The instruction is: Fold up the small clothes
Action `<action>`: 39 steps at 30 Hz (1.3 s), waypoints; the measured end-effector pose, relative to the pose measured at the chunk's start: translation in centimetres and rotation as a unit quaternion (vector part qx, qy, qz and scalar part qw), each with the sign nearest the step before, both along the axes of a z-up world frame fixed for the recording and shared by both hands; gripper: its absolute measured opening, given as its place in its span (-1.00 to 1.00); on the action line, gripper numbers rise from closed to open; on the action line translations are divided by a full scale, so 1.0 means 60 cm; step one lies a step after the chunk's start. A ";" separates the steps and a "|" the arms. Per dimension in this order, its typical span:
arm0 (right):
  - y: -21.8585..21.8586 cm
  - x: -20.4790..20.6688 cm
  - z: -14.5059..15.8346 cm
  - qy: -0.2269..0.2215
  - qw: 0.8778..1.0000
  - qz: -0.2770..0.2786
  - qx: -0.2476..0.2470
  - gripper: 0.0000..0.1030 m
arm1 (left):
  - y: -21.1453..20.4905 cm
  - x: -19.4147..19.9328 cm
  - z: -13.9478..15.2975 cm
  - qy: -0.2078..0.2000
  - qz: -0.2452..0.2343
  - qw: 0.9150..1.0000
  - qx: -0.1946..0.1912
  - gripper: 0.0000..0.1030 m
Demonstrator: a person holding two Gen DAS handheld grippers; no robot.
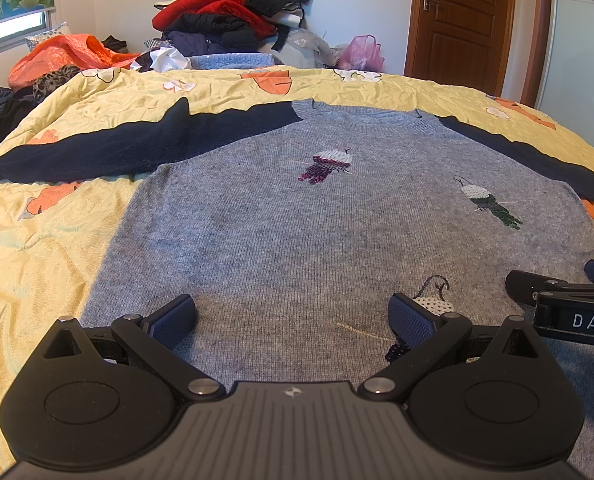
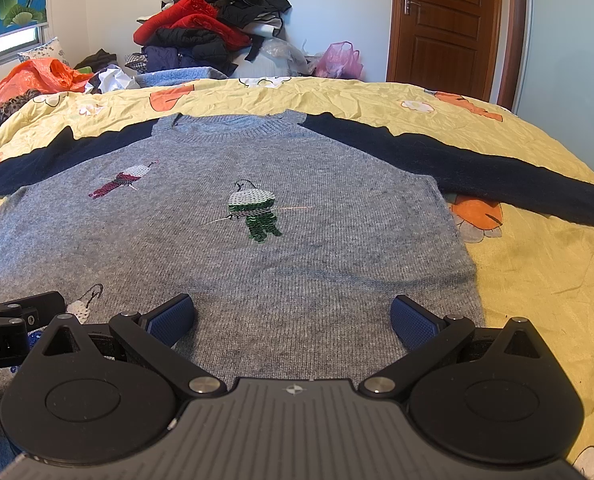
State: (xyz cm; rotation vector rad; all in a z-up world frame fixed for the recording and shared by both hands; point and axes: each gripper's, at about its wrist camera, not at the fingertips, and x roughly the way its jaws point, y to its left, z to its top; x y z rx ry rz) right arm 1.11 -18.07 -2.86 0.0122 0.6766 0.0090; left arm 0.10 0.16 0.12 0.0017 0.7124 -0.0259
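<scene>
grey sweater [image 1: 297, 232] lies flat, navy sleeves spread on the yellow quilt [image 1: 37, 248], ready for folding; left gripper [image 1: 293, 320] and right gripper [image 2: 293, 320] hover near its hem, jaws spread

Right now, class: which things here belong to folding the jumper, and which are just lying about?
Part of the job:
grey jumper with dark sleeves, spread flat
left gripper, open
right gripper, open
yellow bedspread underneath

Just lying about:
heap of clothes
orange bag
pink bag
folded blue knit
brown door
</scene>
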 end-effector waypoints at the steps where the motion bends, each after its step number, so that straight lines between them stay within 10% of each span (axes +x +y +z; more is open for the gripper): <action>1: 0.000 0.000 0.000 0.000 1.000 0.000 0.000 0.99 | 0.000 0.000 0.000 0.000 0.000 1.000 0.000 1.00; 5: -0.011 -0.002 0.005 -0.001 1.000 0.006 0.019 0.99 | 0.000 0.000 0.000 0.000 -0.001 1.000 0.000 1.00; 12: -0.215 0.014 0.054 -0.022 0.972 -0.079 0.219 0.99 | 0.000 0.000 0.000 0.000 0.000 1.000 0.000 1.00; 18: -0.504 0.008 0.049 -0.088 0.883 -0.242 0.393 0.99 | 0.000 0.000 0.000 0.000 0.000 1.000 0.000 1.00; 24: -0.672 -0.002 -0.003 -0.122 0.805 -0.354 0.460 0.71 | 0.001 -0.001 0.000 0.000 0.000 1.000 0.000 1.00; 33: -0.665 0.049 -0.024 -0.122 0.850 -0.343 0.381 0.27 | 0.001 0.000 0.000 0.000 -0.001 1.000 0.000 1.00; 37: -0.677 0.077 -0.030 -0.111 0.854 -0.353 0.365 -0.75 | 0.001 -0.001 0.000 0.000 -0.001 1.000 0.000 1.00; 39: -0.682 0.077 -0.033 -0.108 0.851 -0.354 0.372 -0.76 | 0.001 -0.001 0.000 0.000 -0.001 1.000 0.000 1.00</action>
